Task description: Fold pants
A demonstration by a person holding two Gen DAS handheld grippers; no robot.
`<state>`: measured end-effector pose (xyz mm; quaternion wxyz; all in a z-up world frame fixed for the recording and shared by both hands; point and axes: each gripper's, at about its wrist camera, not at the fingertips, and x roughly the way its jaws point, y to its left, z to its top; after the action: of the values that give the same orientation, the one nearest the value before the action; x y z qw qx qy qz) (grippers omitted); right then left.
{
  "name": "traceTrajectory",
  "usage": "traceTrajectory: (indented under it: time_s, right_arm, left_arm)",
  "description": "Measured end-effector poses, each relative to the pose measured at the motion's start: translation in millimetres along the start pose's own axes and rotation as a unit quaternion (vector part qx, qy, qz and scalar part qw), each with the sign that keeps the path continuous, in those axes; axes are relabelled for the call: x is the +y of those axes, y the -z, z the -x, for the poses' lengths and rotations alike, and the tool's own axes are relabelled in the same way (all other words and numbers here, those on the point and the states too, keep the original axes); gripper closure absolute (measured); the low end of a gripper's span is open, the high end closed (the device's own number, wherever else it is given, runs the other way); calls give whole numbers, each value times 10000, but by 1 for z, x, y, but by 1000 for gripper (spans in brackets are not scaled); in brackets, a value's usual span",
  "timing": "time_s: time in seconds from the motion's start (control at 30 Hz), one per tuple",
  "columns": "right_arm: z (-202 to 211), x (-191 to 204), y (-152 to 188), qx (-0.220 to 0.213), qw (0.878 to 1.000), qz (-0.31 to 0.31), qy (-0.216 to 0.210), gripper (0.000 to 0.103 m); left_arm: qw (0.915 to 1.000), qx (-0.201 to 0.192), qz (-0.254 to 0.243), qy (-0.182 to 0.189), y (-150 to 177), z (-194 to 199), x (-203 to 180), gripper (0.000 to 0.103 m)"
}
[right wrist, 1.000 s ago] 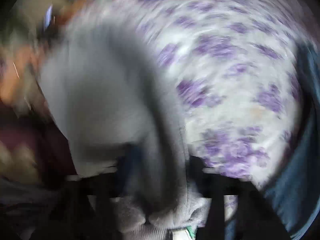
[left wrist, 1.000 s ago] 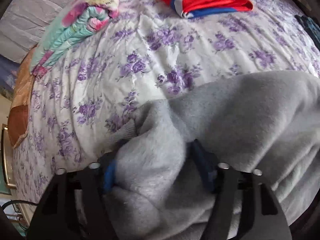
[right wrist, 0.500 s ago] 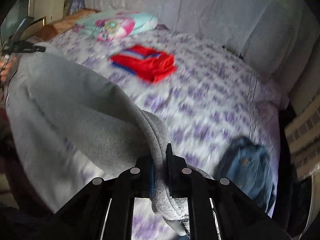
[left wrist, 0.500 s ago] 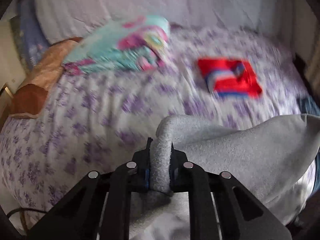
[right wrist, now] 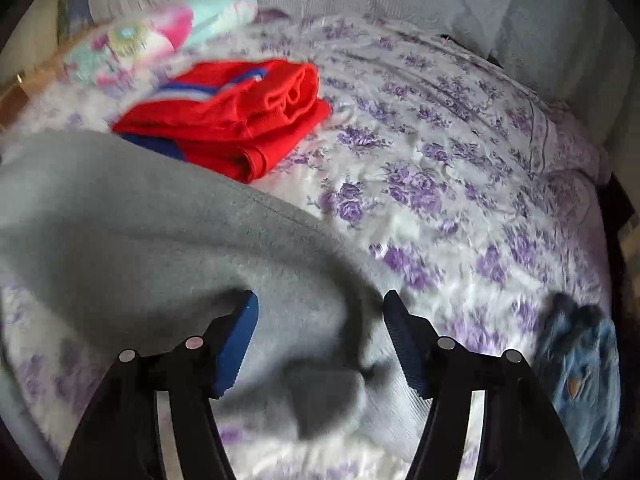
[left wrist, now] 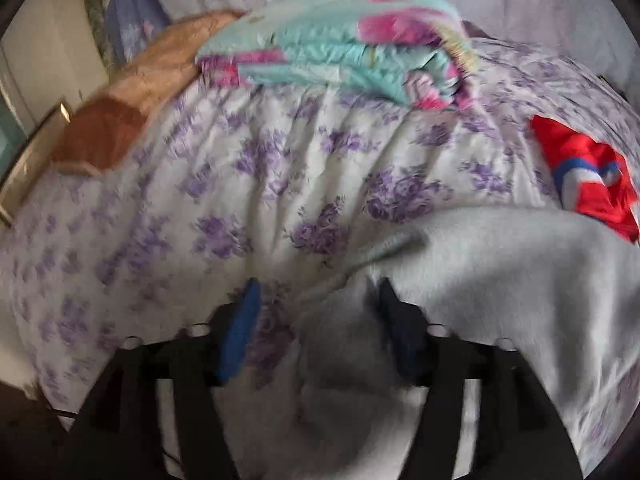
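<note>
Both claws spread wide, nothing clamped.
My left gripper (left wrist: 316,320) and right gripper (right wrist: 320,332) hang over the grey pants (right wrist: 140,232), which lie on the floral bedspread (right wrist: 440,168), apparently released so a fold can settle.

Grey fleece pants (right wrist: 132,240) lying rumpled, spread across floral bedspread.

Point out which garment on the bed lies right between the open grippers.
The grey pants: they lie between the open right gripper and left gripper. The red garment sits farther back, the denim piece off right.
</note>
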<state>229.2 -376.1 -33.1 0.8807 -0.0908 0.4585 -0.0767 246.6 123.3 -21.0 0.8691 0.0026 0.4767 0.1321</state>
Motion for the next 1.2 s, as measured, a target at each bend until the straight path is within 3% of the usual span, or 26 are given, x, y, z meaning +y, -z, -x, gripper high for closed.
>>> traceTrajectory:
  time_s: [0.03, 0.1, 0.2, 0.27, 0.33, 0.37, 0.5, 0.57, 0.63, 0.7, 0.8, 0.83, 0.87, 0.9, 1.0, 1.03, 1.13, 1.2]
  right_arm:
    - [9, -10, 7, -32, 9999, -66, 91, 32]
    - [19, -31, 14, 29, 9995, -280, 122, 29]
    - [15, -56, 29, 292, 9970, -662, 262, 25]
    - [3, -65, 38, 483, 9935, -1033, -34, 26]
    - [-18, -62, 47, 749, 9885, -1161, -608, 77]
    - [-27, -55, 49, 877, 9879, -1022, -765, 94]
    - [3, -50, 30, 543, 9980, -311, 2, 96]
    - [29, -66, 19, 367, 9988, -223, 239, 96]
    - [40, -79, 18, 502, 9984, -101, 237, 96]
    - [26, -77, 26, 996, 9943, 176, 325, 93]
    - [-2, -67, 43, 1398, 9878, 401, 557, 84]
    - [-1, -68, 46, 1312, 9886, 378, 628, 80]
    - [6, -72, 43, 1057, 9922, 177, 642, 70]
    - [15, -78, 37, 746, 9954, -142, 577, 53]
    - [35, -92, 22, -76, 9964, -771, 339, 21]
    - [33, -90, 17, -97, 9965, -779, 281, 18]
    - [1, -70, 4, 236, 9984, -518, 64, 15]
    - [-25, -57, 4, 595, 9976, -335, 63, 18]
  left_arm:
    - [10000, -53, -48, -32, 1, 7, 0, 21]
    - [9998, -99, -148, 93, 4, 18, -1, 20]
    - [9987, 201, -368, 279, 12, 10, -14, 16]
    - [9975, 452, -452, 290, 24, -11, -26, 16]
    - [9964, 621, -522, 231, 35, -30, -35, 14]
    - [9975, 482, -500, 160, 38, -29, -36, 12]
    - [9977, 504, -305, 321, 43, -19, -26, 12]
    - [9975, 504, -268, 427, 47, -11, -19, 12]
    - [9963, 502, -276, 649, 48, 2, -11, 13]
    - [9947, 413, -201, 915, 44, 20, 1, 13]
    - [9956, 217, -118, 903, 26, 32, 17, 12]
    - [9962, 204, -102, 842, 20, 31, 19, 12]
    - [9965, 246, -91, 793, 12, 27, 21, 12]
    - [9966, 314, -37, 763, 1, 19, 24, 12]
    - [9931, 704, 20, 940, -26, -14, 19, 12]
    - [9875, 1016, -111, 1196, -33, -34, 6, 12]
    - [9806, 1451, -414, 1253, -36, -70, -34, 12]
    - [9820, 1440, -717, 994, -31, -76, -60, 13]
